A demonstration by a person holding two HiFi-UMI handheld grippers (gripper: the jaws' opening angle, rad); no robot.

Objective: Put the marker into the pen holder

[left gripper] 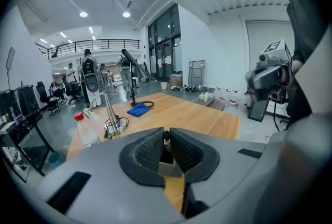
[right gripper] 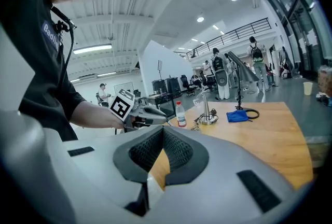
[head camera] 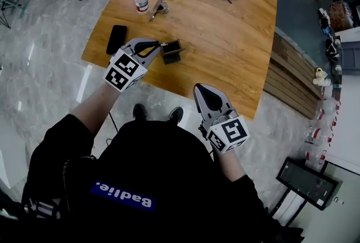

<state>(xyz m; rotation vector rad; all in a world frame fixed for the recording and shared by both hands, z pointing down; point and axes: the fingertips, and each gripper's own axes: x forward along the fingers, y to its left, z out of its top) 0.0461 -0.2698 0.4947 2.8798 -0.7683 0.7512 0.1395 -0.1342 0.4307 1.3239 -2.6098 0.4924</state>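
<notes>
The left gripper (head camera: pixel 156 44) has the marker (left gripper: pixel 166 137). Its fingers (left gripper: pixel 148 151) are clenched on it, with only a dark stub showing between the tips. The marker is small in every view. As best I can tell, its long axis runs out past the tips toward the holder (head camera: pixel 172 52) rather than hanging straight down.

The holder is a dark open box standing on the worktop (head camera: pixel 230 39), just beyond the left fingertips. In the left gripper view it sits directly under the gap between the fingers. The marker's free end is therefore at the holder's mouth, or just beside it, and I cannot tell whether it is already inside the rim.

The right gripper (head camera: pixel 203 90) hangs well apart, off the near edge of the worktop and close to the person's body. Its fingers (right gripper: pixel 179 148) are closed on nothing, and only bare wood shows under them.

My judgement is that the left hand is the one to finish. The marker needs tipping upright over the opening, then the fingers can let go. If they release while it lies slanted, it could catch the rim and roll onto the worktop.
</notes>
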